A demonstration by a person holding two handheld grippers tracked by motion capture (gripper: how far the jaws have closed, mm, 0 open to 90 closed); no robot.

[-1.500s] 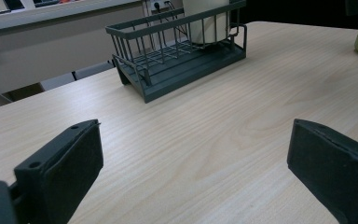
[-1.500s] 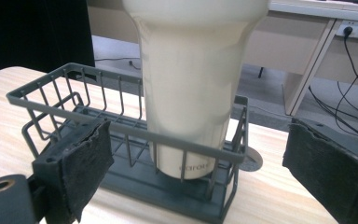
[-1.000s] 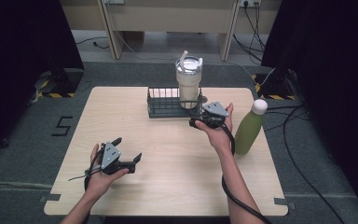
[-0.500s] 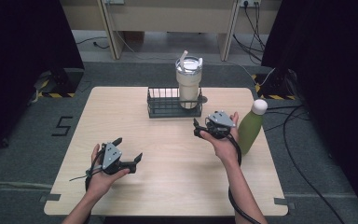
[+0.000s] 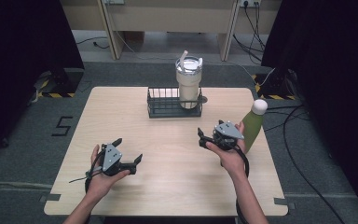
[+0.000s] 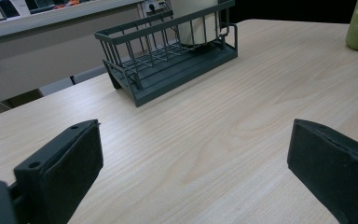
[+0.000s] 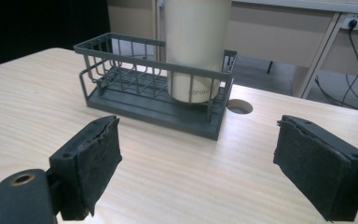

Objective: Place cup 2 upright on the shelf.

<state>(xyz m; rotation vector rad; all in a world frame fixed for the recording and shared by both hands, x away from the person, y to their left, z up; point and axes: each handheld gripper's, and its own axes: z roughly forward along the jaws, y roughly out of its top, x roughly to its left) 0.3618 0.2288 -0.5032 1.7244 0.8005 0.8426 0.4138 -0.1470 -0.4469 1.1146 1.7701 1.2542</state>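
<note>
A cream tumbler (image 5: 189, 84) with a lid and straw stands upright in the right end of a dark wire rack (image 5: 168, 108) at the table's far middle. A green bottle (image 5: 253, 122) with a white cap stands near the right edge. My right gripper (image 5: 209, 128) hovers just left of the bottle and points toward the rack (image 7: 158, 93) and tumbler (image 7: 196, 46). Its jaws have just been closing but stand open (image 7: 198, 163) with nothing between them. My left gripper (image 5: 129, 149) rests at the front left, open wide (image 6: 191, 163) and empty.
The light wooden table (image 5: 121, 116) has a small round hole (image 7: 239, 106) beside the rack's right end. Black curtains hang on both sides. Cables lie on the floor at the right. Bare tabletop lies between the two grippers and the rack (image 6: 168, 60).
My right gripper has drawn back from the rack toward the near right, ending beside the green bottle, with its jaws narrower. The left gripper has stayed in place.
</note>
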